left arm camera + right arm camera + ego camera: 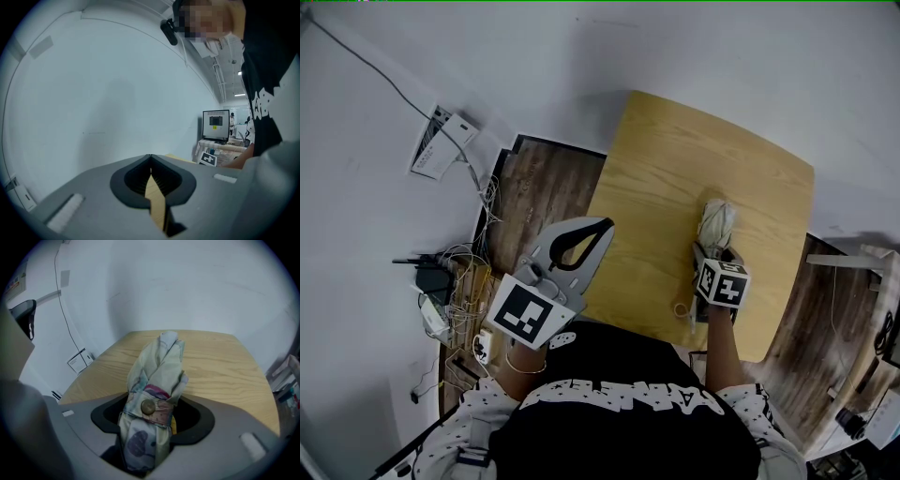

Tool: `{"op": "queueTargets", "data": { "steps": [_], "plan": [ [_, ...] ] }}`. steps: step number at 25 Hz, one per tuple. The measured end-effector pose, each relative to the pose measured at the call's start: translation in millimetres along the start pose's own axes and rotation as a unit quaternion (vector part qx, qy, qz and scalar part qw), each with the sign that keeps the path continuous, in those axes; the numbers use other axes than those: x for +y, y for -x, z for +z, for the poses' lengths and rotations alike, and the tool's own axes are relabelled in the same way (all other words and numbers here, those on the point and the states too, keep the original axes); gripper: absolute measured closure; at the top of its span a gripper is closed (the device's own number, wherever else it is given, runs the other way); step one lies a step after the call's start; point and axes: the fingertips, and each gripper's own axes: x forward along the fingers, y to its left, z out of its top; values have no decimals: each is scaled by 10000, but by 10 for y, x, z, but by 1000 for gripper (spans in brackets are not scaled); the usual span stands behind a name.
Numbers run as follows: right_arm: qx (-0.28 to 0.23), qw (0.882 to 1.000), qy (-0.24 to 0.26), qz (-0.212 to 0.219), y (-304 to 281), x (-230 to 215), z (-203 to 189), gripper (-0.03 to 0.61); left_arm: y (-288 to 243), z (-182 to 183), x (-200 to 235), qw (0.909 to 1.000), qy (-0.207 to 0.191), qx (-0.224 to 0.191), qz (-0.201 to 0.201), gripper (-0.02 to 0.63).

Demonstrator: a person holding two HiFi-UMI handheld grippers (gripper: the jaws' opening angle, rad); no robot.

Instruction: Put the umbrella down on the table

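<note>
A folded umbrella (717, 220) with a pale flowered cover, bound by a strap with a round button (148, 407), stands between the jaws of my right gripper (712, 251). That gripper is shut on the umbrella (159, 366) and tilts steeply down over the light wooden table (675, 169), near its right side. The umbrella's tip points away from me, close over the tabletop (220, 362). A cord loop (683, 307) hangs from its handle end. My left gripper (602, 225) is off the table's left edge, jaws shut with nothing between them (150, 157).
Dark wooden floor (544, 187) shows left of the table, with a tangle of cables and a power strip (450, 281) by the white wall. A white box (441, 141) is fixed to that wall. A monitor (215, 124) stands in the distance.
</note>
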Motion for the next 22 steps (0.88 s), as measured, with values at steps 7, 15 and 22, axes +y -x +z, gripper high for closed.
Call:
{"op": "queueTargets", "data": {
  "steps": [7,15,22],
  "plan": [
    [89,10000,8,24,-54,12,-5,287,5,-8,42,10000,84,21,32,612],
    [130,9999,88,-55,-69,16,11,278,52,5,91,9999,122,-8,71,612],
    [134,9997,134,-124,-77,-3,1,268,68,-3,66,9999,149,-36,4,612]
  ]
}}
